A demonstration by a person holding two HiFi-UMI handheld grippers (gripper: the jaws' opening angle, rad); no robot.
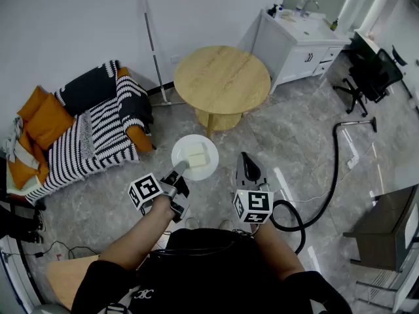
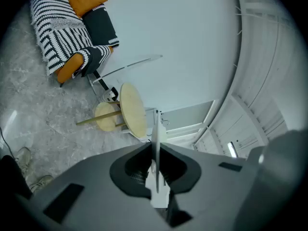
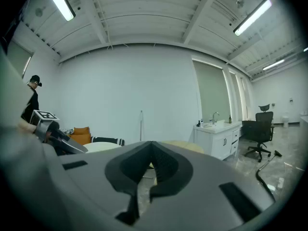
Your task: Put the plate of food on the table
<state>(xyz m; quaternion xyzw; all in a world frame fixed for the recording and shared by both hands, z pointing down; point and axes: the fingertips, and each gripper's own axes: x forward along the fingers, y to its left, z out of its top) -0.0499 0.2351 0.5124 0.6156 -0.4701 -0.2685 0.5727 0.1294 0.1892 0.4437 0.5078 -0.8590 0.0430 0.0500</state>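
Note:
A white plate (image 1: 195,157) carrying pale yellowish blocks of food hangs above the floor, short of the round wooden table (image 1: 222,80). My left gripper (image 1: 184,167) is shut on the plate's near rim. In the left gripper view the plate (image 2: 157,129) stands edge-on between the jaws, with the table (image 2: 132,110) beyond it. My right gripper (image 1: 246,157) is to the right of the plate, shut and holding nothing. In the right gripper view its jaws (image 3: 151,144) meet at the tips, and the plate (image 3: 96,147) shows low at the left.
A sofa (image 1: 85,129) with a striped blanket and orange cushions stands at the left. A white sink cabinet (image 1: 301,41) and a black office chair (image 1: 370,74) are behind the table. A vacuum hose (image 1: 330,175) curls over the floor at my right.

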